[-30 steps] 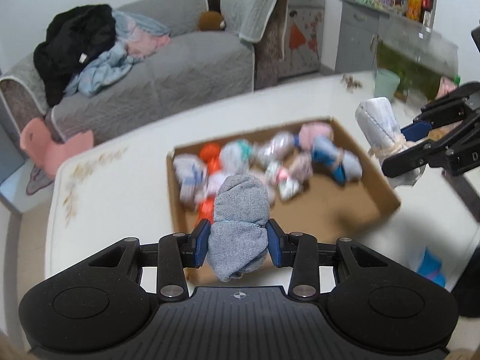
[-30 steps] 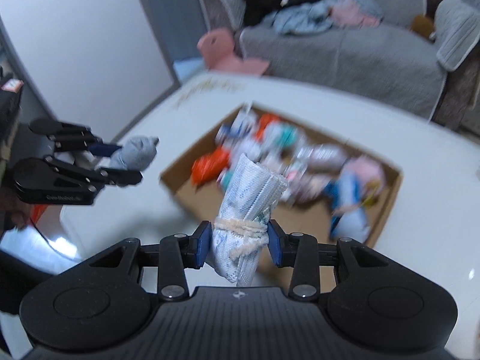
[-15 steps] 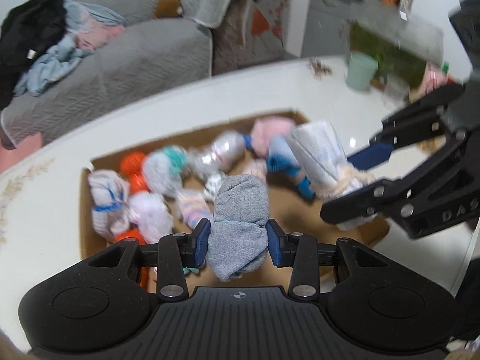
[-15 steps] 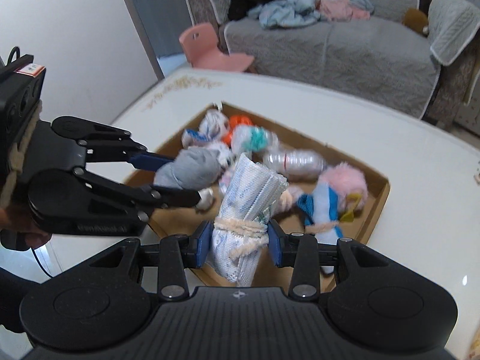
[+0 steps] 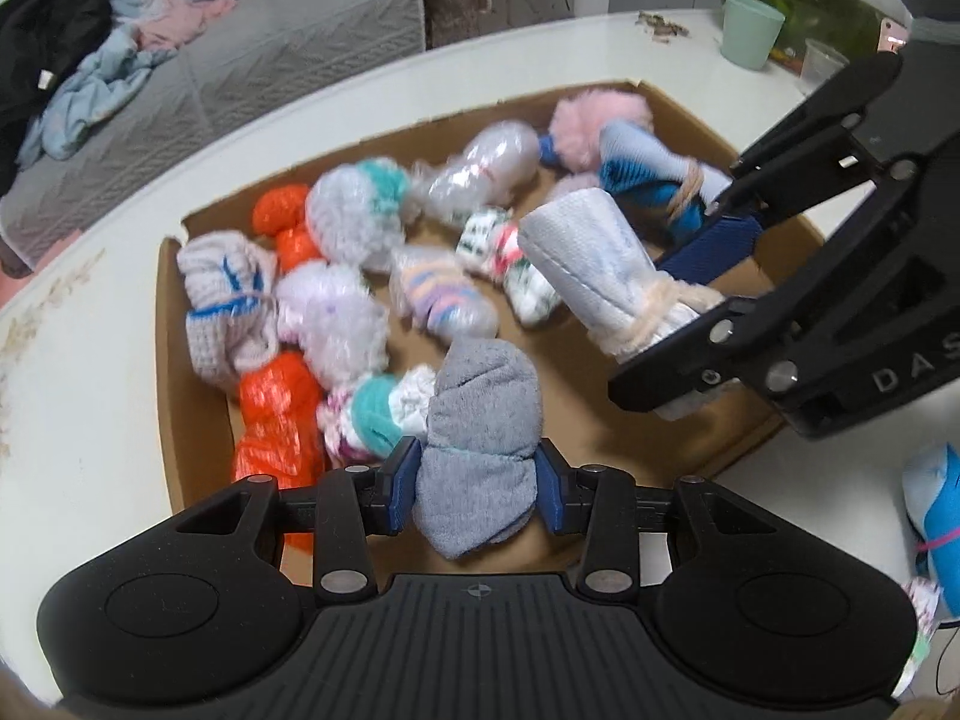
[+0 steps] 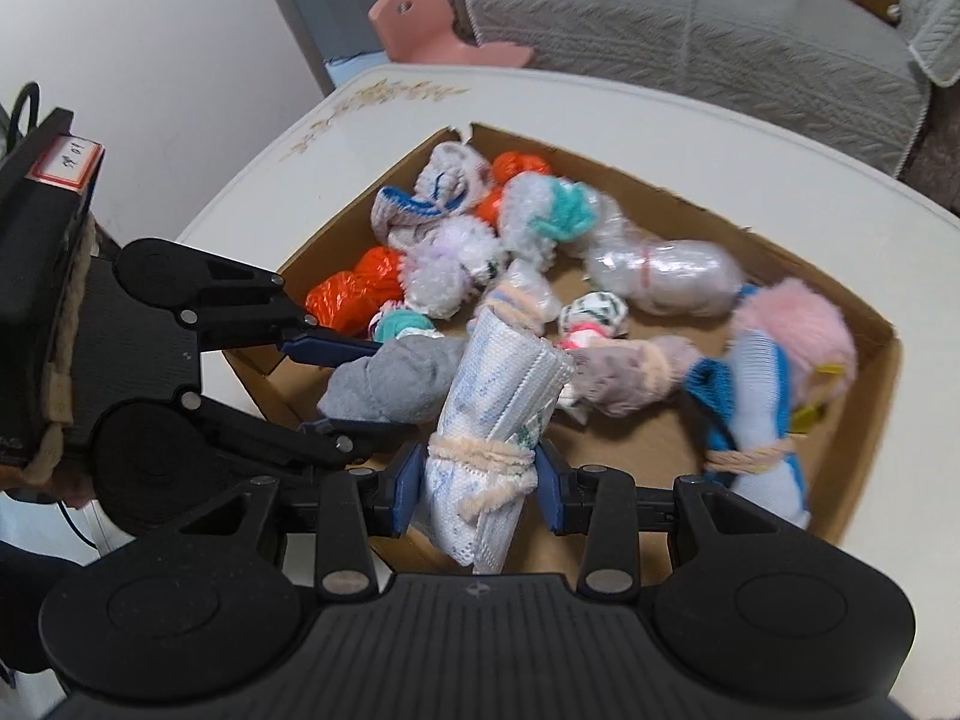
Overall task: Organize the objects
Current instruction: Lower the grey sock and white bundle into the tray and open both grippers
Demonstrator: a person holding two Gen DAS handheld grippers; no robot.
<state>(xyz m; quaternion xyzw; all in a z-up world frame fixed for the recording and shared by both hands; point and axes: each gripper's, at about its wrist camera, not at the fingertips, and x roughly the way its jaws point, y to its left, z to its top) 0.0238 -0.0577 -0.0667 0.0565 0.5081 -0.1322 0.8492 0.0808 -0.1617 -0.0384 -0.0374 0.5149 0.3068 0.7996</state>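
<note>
My left gripper (image 5: pixel 477 474) is shut on a rolled grey sock bundle (image 5: pixel 480 420), held just above the near edge of a shallow cardboard box (image 5: pixel 165 324). My right gripper (image 6: pixel 477 477) is shut on a white patterned sock roll (image 6: pixel 498 408) tied with cream yarn, over the box's near side. In the left wrist view the right gripper (image 5: pixel 702 318) reaches in from the right with that white roll (image 5: pixel 594 270). In the right wrist view the left gripper (image 6: pixel 354 387) comes in from the left with the grey bundle (image 6: pixel 390 381). Several rolled socks fill the box.
The box sits on a white table (image 6: pixel 660 114). A green cup (image 5: pixel 750 30) and a clear cup (image 5: pixel 825 63) stand at the table's far right corner. A blue sock bundle (image 5: pixel 939 516) lies outside the box on the right. A grey sofa (image 6: pixel 720 30) and pink chair (image 6: pixel 432 24) stand beyond.
Both grippers have come down and closer to the box with their bundles still held. They now hang side by side just above the socks inside.
</note>
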